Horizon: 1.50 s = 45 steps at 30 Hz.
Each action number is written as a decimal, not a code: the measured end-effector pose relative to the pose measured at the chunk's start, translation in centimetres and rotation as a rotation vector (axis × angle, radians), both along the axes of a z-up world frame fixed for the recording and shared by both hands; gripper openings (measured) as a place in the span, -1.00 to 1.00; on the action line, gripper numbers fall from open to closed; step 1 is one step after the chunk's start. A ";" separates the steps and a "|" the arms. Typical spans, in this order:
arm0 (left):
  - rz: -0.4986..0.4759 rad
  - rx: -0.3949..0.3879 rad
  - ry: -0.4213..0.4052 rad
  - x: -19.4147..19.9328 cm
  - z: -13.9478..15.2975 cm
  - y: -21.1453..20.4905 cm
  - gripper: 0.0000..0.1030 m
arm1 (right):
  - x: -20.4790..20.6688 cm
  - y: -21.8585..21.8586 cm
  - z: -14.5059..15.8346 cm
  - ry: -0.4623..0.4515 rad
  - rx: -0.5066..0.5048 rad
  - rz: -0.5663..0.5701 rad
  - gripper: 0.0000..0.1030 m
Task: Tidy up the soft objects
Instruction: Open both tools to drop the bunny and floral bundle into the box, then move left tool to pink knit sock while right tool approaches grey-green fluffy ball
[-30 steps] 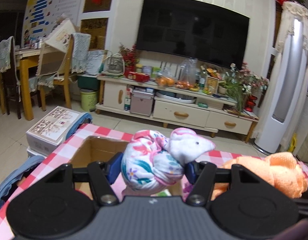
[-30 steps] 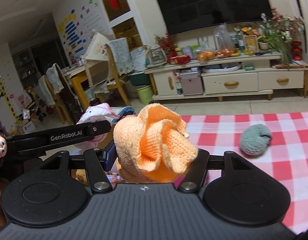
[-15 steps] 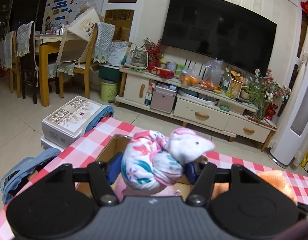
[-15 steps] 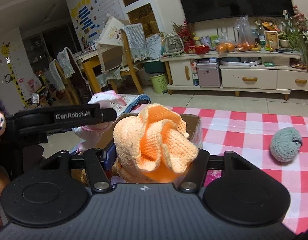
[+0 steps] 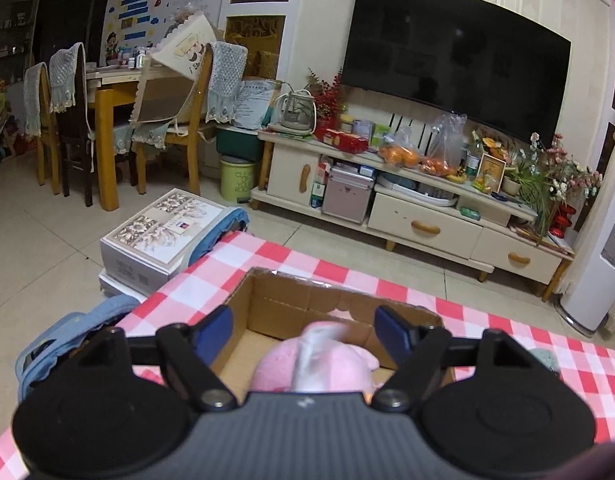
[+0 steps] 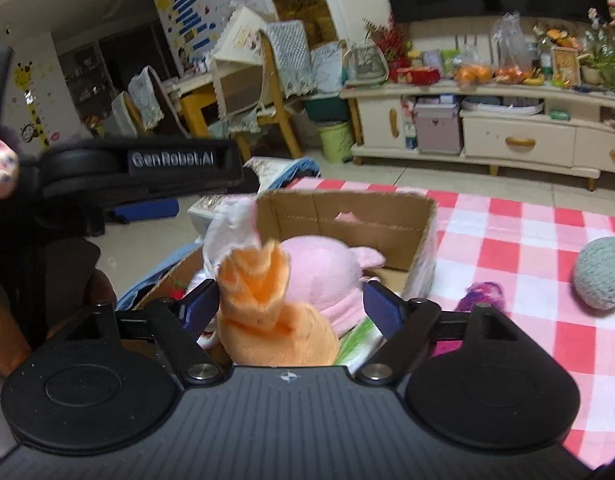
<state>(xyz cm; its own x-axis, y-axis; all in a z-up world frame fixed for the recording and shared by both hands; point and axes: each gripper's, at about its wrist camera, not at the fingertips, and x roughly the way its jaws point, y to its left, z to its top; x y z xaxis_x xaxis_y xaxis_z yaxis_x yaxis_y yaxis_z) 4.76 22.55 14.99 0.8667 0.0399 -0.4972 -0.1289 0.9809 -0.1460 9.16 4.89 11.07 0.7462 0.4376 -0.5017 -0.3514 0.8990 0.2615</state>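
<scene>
Checked tablecloth (image 6: 527, 248), orange toy (image 6: 267, 320) (blurred) between right tool (image 6: 291, 306)

Your two wrist cameras look forward and downward along their fingers, close above the desk (image 5: 291, 258); both share the cardboard box (image 5: 307, 300) (image 6: 347, 216).

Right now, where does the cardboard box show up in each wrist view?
Left wrist: cardboard box at lower centre, just beyond the open left gripper.
Right wrist: centre, its far wall above the open right gripper.
Shared landmark: the pink plush lying inside it.
</scene>
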 end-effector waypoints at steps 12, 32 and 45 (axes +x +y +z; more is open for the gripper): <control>-0.038 0.026 0.000 -0.2 -0.1 -1.9 0.74 | -4.3 -6.5 2.1 -0.047 0.055 -0.203 1.00; -0.190 0.076 -0.020 -1.3 -1.0 -8.2 0.93 | -8.3 -12.6 -0.5 -0.011 -0.065 -0.355 1.00; -0.327 0.171 -0.009 -1.8 -2.8 -14.2 0.98 | -9.7 -18.1 -2.3 0.025 -0.009 -0.460 1.00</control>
<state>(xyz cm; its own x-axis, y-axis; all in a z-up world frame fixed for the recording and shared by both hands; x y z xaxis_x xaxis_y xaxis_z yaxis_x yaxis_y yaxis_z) 2.91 8.37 12.16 0.8515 -0.1584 -0.4999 0.1964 0.9802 0.0239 -0.53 -13.21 8.73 0.8494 0.0594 -0.5244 0.0909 0.9623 0.2564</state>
